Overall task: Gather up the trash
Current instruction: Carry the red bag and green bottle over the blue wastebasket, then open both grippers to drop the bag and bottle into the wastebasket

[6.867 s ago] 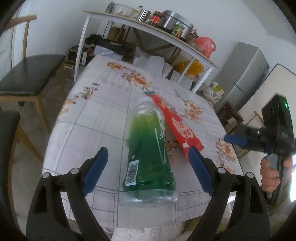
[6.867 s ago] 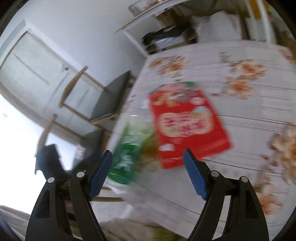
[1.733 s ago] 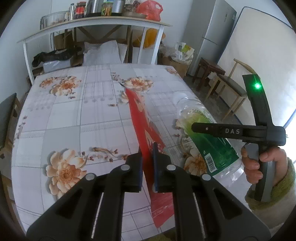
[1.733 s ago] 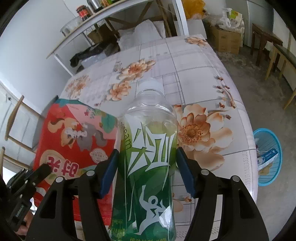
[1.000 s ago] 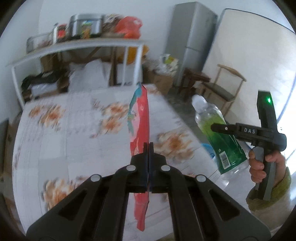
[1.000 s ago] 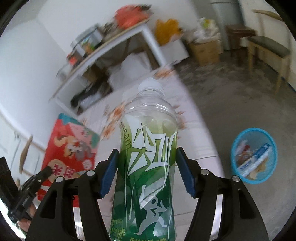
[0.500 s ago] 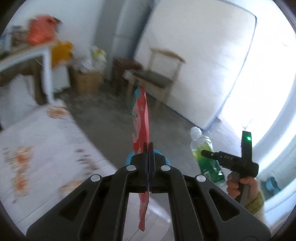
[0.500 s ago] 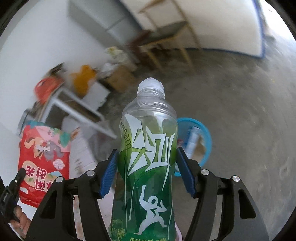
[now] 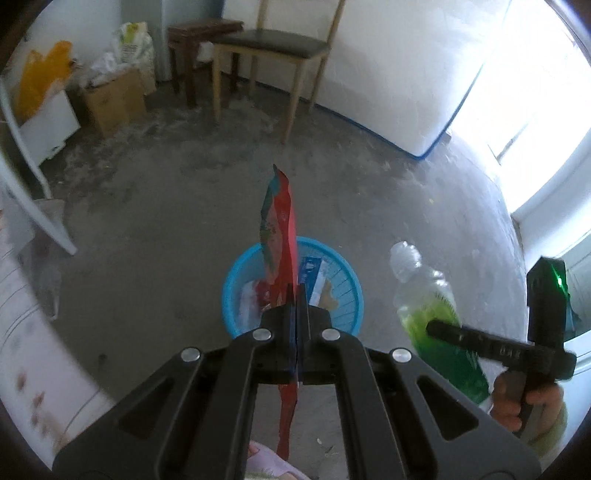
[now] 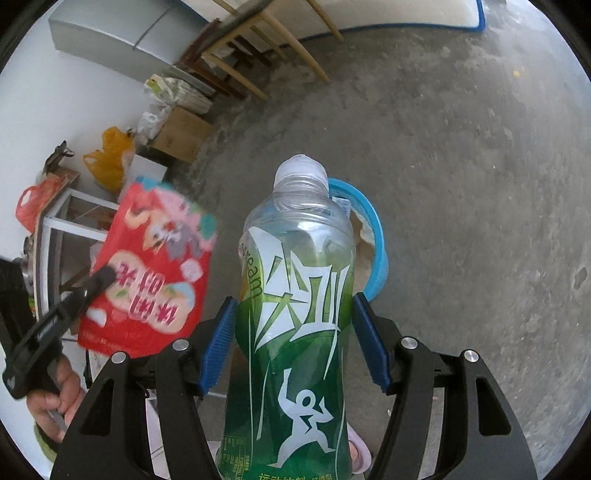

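Note:
My left gripper (image 9: 297,295) is shut on a flat red snack bag (image 9: 282,236), held edge-on above a blue bin (image 9: 343,306) on the floor. The bag also shows in the right wrist view (image 10: 155,269). My right gripper (image 10: 291,332) is shut on a green plastic bottle (image 10: 299,314), upright, with the blue bin (image 10: 373,236) just behind it. The bottle shows at the right of the left wrist view (image 9: 436,317). The bin holds some wrappers.
The floor is bare concrete. A wooden chair (image 9: 273,48) and a dark stool (image 9: 199,33) stand at the back wall, with a cardboard box (image 9: 110,99) and bags beside them. The table's edge (image 9: 22,332) is at the left. A white mattress (image 9: 406,74) leans at the right.
Both grippers have swung from the table down toward the floor. The blue bin now sits directly under the red bag, and the bottle is closer to it.

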Demonstrator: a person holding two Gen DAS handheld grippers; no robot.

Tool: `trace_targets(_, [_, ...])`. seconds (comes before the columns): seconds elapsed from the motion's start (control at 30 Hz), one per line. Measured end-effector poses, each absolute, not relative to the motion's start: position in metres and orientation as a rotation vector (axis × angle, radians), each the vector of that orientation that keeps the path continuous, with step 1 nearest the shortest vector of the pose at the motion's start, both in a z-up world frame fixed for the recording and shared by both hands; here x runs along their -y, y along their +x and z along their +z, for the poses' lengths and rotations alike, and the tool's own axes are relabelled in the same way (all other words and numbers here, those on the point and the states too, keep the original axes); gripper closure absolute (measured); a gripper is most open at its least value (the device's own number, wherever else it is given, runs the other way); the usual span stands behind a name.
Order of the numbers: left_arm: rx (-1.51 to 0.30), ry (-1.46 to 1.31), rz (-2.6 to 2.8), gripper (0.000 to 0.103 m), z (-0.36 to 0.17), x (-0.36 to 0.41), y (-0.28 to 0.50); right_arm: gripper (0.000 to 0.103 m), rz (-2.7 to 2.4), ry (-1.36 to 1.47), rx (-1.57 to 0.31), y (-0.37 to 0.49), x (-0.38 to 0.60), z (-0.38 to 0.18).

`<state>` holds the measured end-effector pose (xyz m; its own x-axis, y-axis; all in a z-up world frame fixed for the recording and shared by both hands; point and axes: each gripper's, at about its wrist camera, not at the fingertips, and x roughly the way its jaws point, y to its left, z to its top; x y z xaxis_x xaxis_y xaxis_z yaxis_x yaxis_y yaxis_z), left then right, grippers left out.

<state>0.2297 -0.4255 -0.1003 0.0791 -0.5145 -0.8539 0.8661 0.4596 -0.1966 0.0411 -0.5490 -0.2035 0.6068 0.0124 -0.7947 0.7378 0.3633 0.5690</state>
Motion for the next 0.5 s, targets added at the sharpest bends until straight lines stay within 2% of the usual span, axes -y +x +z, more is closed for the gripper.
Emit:
trace_targets(0.13, [-1.083,0.515,-1.027,0.101,-0.135,0.459,0.238,0.042,-0.548,1.128,-0.829,0.037,0.554,-0.219])
trace_targets(0.17, [-1.102,0.548,-0.993,0.093,-0.146,0.464,0.241,0.042,-0.550,1.129,-0.835,0.036,0.555,-0.222])
trace_targets(0.23, [-1.152,0.581,-0.935,0.084,-0.167,0.474,0.247,0.042,-0.552,1.141,-0.848,0.034,0.556,-0.228])
trace_targets(0.33, [-1.221,0.520,-0.936,0.083,-0.178,0.471,0.253,0.042,-0.556,1.153,-0.861,0.031,0.557,-0.237])
trace_targets(0.5, [-1.198,0.498,-0.944,0.083,-0.165,0.460,0.251,0.042,-0.555,1.164,-0.884,0.034,0.557,-0.247])
